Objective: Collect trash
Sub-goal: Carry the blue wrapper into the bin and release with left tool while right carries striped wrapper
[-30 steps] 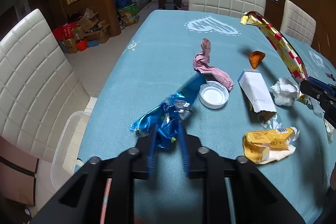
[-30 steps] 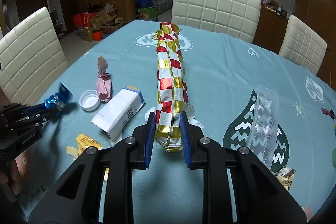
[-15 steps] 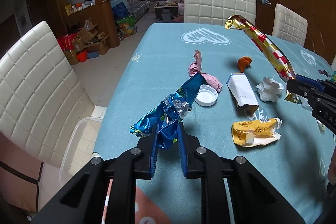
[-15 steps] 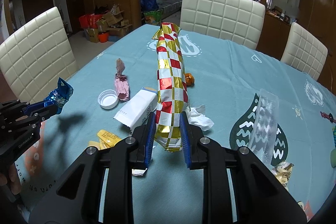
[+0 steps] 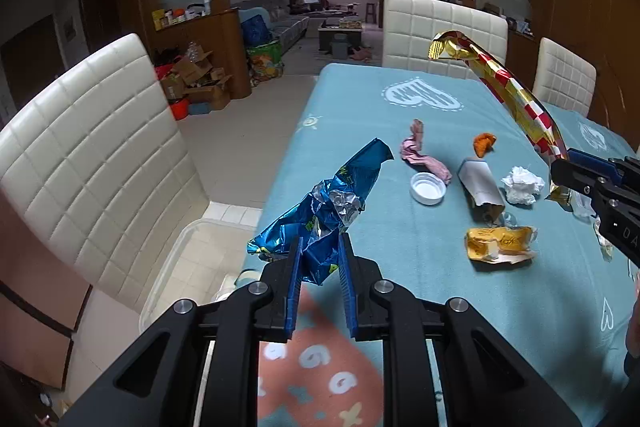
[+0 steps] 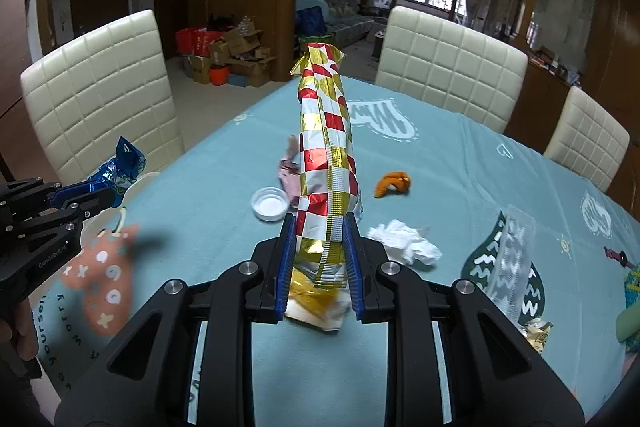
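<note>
Rising higher than a second ago, the left gripper point(image 5: 319, 259) keeps its blue pads clamped on the crumpled blue foil wrapper point(image 5: 326, 205), which now hangs clear of the teal tablecloth point(image 5: 360, 107) at the table's left edge, above a clear plastic bin point(image 5: 172, 267) on the floor beside a cream quilted chair point(image 5: 92, 147). The right gripper point(image 6: 319, 247) has likewise lifted, its jaws pinched on the lower end of the long red-and-gold checkered wrapper point(image 6: 326, 155), which stands nearly upright and tilts away from the camera. From the right wrist view, the left gripper point(image 6: 96, 197) reaches in from the left, held level over the table's edge. Left on the cloth, nearest first: a yellow crumpled packet point(image 5: 498, 243), a white paper carton point(image 5: 482, 183) lying on its side, a crumpled white tissue point(image 5: 522, 185) and a white bottle cap point(image 5: 427, 187). Farther off lie a twisted pink wrapper point(image 5: 424, 155) and an orange peel scrap point(image 5: 483, 143). A clear plastic tray point(image 6: 512, 267) rests to the right gripper's right.
</note>
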Motion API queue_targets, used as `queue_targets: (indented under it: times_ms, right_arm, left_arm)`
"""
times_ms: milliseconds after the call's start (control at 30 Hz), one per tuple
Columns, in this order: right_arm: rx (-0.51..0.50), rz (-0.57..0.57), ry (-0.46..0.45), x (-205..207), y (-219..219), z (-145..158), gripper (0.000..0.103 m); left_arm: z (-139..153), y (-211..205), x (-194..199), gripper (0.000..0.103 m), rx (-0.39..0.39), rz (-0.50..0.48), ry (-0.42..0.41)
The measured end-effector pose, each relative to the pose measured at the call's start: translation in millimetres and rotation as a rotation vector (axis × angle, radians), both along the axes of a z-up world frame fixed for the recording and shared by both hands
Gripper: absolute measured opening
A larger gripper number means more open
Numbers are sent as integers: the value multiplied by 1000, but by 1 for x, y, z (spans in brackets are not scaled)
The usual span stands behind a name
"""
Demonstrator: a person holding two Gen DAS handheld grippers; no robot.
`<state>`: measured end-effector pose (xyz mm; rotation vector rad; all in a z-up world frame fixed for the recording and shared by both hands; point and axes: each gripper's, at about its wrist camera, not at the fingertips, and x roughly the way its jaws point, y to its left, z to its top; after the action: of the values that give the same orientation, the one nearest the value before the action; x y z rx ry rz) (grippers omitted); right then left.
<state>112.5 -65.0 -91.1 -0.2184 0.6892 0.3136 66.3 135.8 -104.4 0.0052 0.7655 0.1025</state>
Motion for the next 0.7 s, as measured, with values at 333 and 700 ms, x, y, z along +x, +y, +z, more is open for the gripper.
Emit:
queue_targets:
  times_ms: [333, 700]
  right_arm:
    - [-51, 138, 10, -13, 75, -6, 25]
    - [-92, 308, 48, -11, 163, -33, 27]
  left_arm:
    - [3, 51, -26, 18, 18, 117, -44]
    - [-21, 113, -32, 18, 10, 237, 12]
